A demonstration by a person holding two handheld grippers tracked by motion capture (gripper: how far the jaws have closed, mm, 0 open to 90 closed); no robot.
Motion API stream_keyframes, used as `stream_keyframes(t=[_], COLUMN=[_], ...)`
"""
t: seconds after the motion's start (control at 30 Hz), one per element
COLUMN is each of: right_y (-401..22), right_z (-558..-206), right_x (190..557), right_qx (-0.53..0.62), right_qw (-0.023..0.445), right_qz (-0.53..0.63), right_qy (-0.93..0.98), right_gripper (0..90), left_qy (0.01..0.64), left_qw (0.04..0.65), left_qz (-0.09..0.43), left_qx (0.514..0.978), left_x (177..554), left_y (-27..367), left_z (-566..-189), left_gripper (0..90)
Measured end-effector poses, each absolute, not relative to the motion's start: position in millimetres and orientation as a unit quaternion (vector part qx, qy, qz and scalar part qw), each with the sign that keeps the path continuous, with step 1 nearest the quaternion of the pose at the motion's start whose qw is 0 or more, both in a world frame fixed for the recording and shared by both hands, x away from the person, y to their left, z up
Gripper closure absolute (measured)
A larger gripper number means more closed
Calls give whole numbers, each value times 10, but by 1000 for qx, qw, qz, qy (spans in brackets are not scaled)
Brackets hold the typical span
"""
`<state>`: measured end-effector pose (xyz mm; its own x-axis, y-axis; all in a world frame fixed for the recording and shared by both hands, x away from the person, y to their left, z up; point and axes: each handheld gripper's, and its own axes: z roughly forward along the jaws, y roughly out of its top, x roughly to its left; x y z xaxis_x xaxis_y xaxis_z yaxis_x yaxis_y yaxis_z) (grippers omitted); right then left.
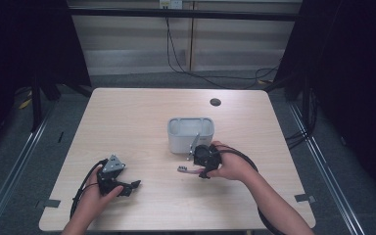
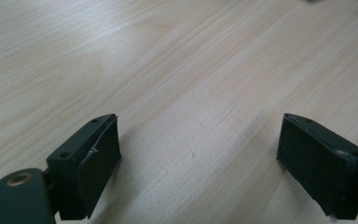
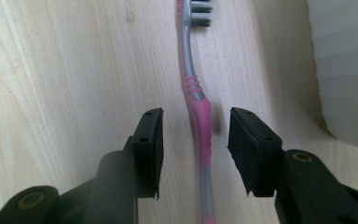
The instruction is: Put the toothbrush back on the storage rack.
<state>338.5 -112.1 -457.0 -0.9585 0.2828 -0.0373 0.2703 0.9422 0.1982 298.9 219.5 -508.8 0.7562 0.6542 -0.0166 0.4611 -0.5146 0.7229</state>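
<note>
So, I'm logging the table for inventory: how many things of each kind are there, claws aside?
Toothbrush, pink and grey, lying flat: 1
Container, light grey, with a utensil leaning in it: 1
Utensil: 1
Total: 3

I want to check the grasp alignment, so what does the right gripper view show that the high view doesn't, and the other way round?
Right gripper view alone: black pads standing apart on either side of the pink-and-grey toothbrush, neither touching its handle. High view alone: the whole light wooden table, the left gripper, and a metal utensil leaning in the grey rectangular holder. Both: toothbrush, holder, tabletop.
</note>
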Motion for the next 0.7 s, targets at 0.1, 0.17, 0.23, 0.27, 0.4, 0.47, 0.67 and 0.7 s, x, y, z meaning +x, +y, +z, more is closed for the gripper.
stream_keyframes(t=[0.1, 0.17, 0.23, 0.27, 0.4, 0.47, 0.67, 0.7], right_y=[-1062, -1033, -1012, -976, -928, -906, -859, -863], right_z=[-4592, -4598, -4599, -4613, -4619, -4629, -4671, -4667], right_x=[3411, 3428, 3423, 3436, 3456, 3473, 3475, 3475], right_qx=[136, 134, 139, 134, 129, 126, 131, 138], right_qw=[29, 28, 23, 22, 18, 15, -9, -18], right_qz=[88, 88, 86, 86, 82, 79, 68, 67], right_qy=[986, 987, 986, 987, 988, 989, 989, 988], right_gripper=[592, 613, 625, 625, 639, 677, 794, 807], left_qy=[323, 324, 324, 322, 323, 323, 323, 323], left_qw=[370, 371, 371, 370, 370, 370, 369, 370], left_qz=[131, 130, 130, 132, 132, 131, 132, 132], left_qx=[861, 860, 860, 861, 861, 861, 861, 861], left_x=[2991, 2989, 2989, 2991, 2991, 2990, 2990, 2991], left_y=[2197, 2195, 2195, 2198, 2197, 2197, 2197, 2197], left_z=[-5087, -5088, -5088, -5087, -5087, -5087, -5086, -5087], left_gripper=[127, 127, 127, 127, 127, 127, 126, 126])
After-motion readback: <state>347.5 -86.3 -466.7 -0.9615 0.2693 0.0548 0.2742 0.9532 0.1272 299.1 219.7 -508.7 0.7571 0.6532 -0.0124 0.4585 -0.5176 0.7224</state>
